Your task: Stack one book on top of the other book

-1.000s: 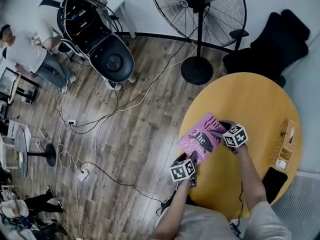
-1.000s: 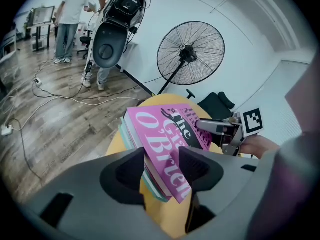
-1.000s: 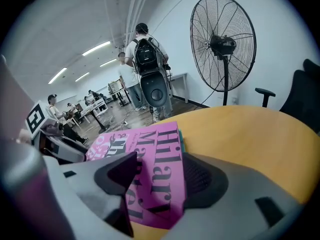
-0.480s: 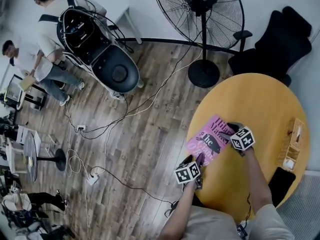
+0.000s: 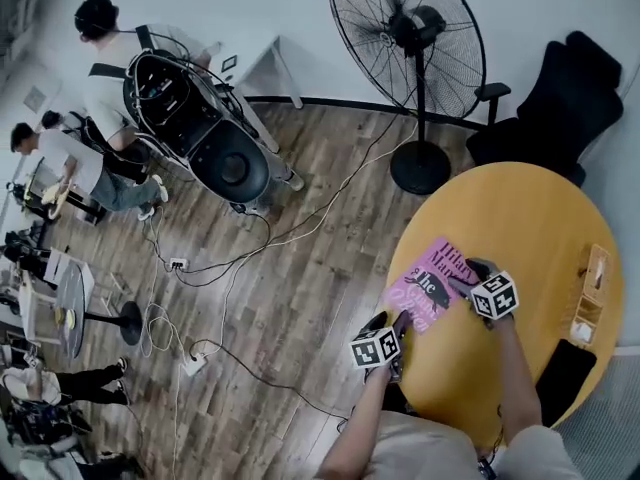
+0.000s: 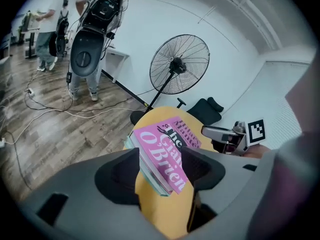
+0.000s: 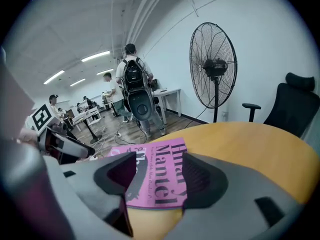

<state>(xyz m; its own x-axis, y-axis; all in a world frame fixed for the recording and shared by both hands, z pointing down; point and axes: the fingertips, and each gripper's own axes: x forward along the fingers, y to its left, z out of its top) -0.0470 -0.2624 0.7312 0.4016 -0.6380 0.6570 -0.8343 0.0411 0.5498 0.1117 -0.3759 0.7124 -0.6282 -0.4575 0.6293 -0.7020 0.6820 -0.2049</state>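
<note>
A pink paperback (image 5: pixel 432 283) lies on top of a second book, whose pale teal edges (image 6: pixel 146 170) show beneath it, on the round yellow table (image 5: pixel 520 208) near its left rim. My left gripper (image 5: pixel 392 324) hovers at the stack's near corner. Its jaws have just been opening and stand wide, with the book's corner (image 6: pixel 165 156) in line between them but no pad touching it. My right gripper (image 5: pixel 468 273) hangs over the stack's right side, open too. The pink cover (image 7: pixel 160 176) lies below and ahead of its jaws.
A wooden organiser (image 5: pixel 590 293) and a flat black item (image 5: pixel 560 368) sit at the table's right edge. A standing fan (image 5: pixel 415 38) and a black chair (image 5: pixel 560 98) stand behind the table. Cables (image 5: pixel 230 268), a black machine (image 5: pixel 215 148) and people occupy the floor at left.
Both grippers have lifted slightly off the stacked books, which stay in place. The left jaws have spread wider. People at the far left have shifted.
</note>
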